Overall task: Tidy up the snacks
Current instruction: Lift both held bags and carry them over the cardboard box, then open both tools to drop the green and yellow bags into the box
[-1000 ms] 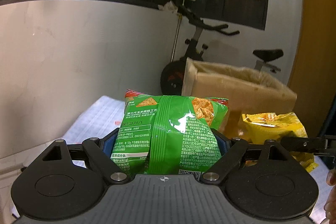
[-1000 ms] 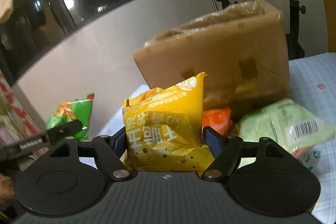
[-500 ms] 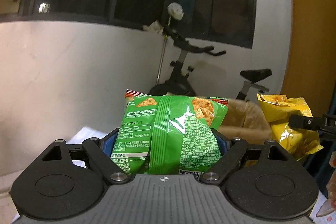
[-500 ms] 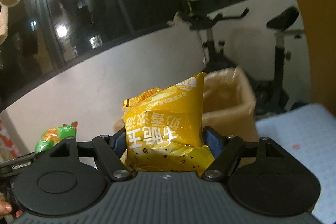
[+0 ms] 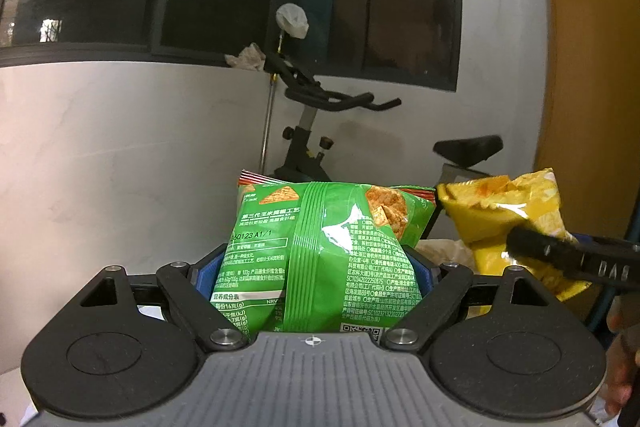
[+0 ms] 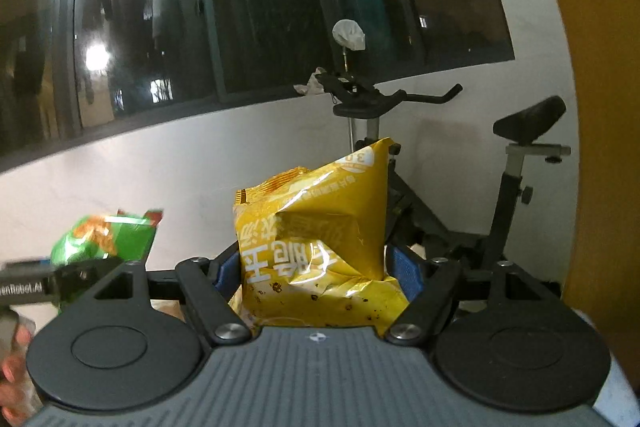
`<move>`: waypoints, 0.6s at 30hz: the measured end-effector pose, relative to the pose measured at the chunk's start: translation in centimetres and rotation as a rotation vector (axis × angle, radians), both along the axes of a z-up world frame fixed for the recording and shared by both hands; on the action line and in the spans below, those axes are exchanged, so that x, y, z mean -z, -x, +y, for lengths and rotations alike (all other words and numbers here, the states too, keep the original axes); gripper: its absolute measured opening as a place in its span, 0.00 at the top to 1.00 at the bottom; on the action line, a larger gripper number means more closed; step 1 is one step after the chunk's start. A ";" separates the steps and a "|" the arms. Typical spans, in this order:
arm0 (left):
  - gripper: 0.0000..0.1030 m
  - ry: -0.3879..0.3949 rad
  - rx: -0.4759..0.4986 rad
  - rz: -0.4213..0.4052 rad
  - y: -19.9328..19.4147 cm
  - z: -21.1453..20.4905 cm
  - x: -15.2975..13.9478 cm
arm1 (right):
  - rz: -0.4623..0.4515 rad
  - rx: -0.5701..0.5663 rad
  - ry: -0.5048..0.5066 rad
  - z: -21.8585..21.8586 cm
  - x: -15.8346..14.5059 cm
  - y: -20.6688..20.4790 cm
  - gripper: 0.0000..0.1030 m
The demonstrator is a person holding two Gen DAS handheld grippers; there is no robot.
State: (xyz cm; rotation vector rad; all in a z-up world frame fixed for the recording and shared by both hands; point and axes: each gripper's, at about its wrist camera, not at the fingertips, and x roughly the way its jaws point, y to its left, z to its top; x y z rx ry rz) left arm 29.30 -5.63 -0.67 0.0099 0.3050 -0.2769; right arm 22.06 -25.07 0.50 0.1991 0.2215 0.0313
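Left wrist view: left gripper [image 5: 320, 267] clamped on green snack bag [image 5: 320, 259], held aloft before exercise bike [image 5: 320, 131]; right wrist view: right gripper [image 6: 316, 267] squeezing yellow snack bag [image 6: 316, 239], raised beside it under dark window [image 6: 260, 7]

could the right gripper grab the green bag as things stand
Probably not: the right gripper is already shut on the yellow bag, and the green bag is clamped in the left gripper.
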 end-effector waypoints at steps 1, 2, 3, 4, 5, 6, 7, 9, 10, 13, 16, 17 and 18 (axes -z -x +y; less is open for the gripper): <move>0.14 -0.004 0.006 0.012 -0.9 -0.3 0.1 | 0.008 0.003 0.017 0.1 0.3 -0.8 0.26; 0.14 -0.002 0.013 0.026 -1.8 -0.6 0.3 | 0.019 0.003 0.035 0.3 0.5 -1.7 0.26; 0.14 0.000 0.019 0.037 -2.1 -0.4 0.6 | 0.030 0.001 0.046 0.4 1.0 -2.2 0.26; 0.14 0.000 0.028 0.050 -2.7 -0.6 0.8 | 0.045 -0.001 0.056 0.5 1.4 -2.8 0.26; 0.14 -0.005 0.038 0.061 -3.3 -0.9 1.1 | 0.065 -0.001 0.067 0.7 1.9 -3.5 0.26; 0.14 -0.012 0.043 0.066 -3.6 -1.1 1.2 | 0.080 -0.004 0.076 0.8 2.3 -3.9 0.26; 0.14 -0.024 0.047 0.070 -3.9 -1.3 1.5 | 0.092 -0.006 0.083 1.0 2.7 -4.2 0.26; 0.14 -0.045 0.058 0.080 -4.5 -1.6 2.0 | 0.115 -0.010 0.085 1.2 3.5 -4.6 0.26; 0.14 -0.047 0.067 0.090 -4.5 -1.6 2.3 | 0.126 -0.012 0.080 1.1 3.8 -4.9 0.26; 0.12 -0.021 0.108 0.147 -5.3 -1.3 3.1 | 0.159 -0.022 0.078 1.3 4.6 -5.3 0.26; 0.08 0.013 0.124 0.204 -6.2 -0.7 4.1 | 0.181 -0.026 0.081 1.4 5.0 -5.5 0.24; 0.07 0.019 0.126 0.219 -6.3 -0.5 4.4 | 0.189 -0.027 0.080 1.4 5.2 -5.5 0.24; 0.05 0.022 0.128 0.230 -6.4 -0.4 4.7 | 0.194 -0.026 0.079 1.4 5.3 -5.6 0.24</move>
